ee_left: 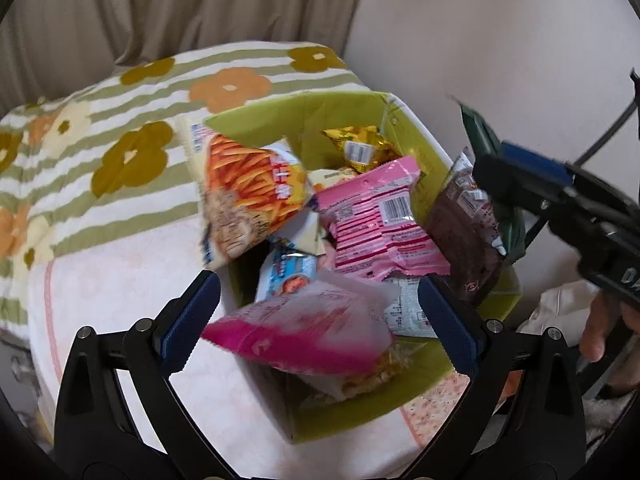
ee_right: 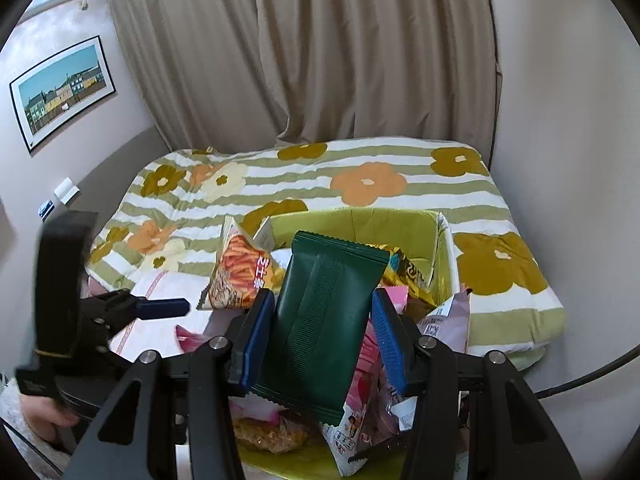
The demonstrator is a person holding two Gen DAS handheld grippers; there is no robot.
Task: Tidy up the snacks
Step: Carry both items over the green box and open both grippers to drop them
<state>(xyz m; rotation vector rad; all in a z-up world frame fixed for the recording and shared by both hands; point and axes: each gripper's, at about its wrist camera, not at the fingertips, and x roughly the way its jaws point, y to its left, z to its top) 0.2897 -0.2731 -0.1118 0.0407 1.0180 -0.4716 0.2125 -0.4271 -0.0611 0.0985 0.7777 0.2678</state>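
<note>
A box with a green inside [ee_left: 256, 118] stands on the bed, full of snack packets: an orange stick-snack bag [ee_left: 244, 188], a pink packet [ee_left: 380, 220], a gold packet [ee_left: 360, 140], a brown packet [ee_left: 468, 236]. My left gripper [ee_left: 320, 316] is open over the box's near edge; a magenta-and-white bag [ee_left: 304, 328], blurred, lies between its fingers, not gripped. My right gripper [ee_right: 320, 340] is shut on a dark green packet [ee_right: 320, 320] and holds it above the box [ee_right: 352, 220]. It shows at the right of the left wrist view [ee_left: 500, 164].
The box sits on a pale pink towel [ee_left: 120, 280] over a striped flower-print quilt [ee_right: 360, 176]. A beige curtain [ee_right: 300, 60] hangs behind the bed. Walls close in on both sides, with a framed picture [ee_right: 60, 88] on the left wall.
</note>
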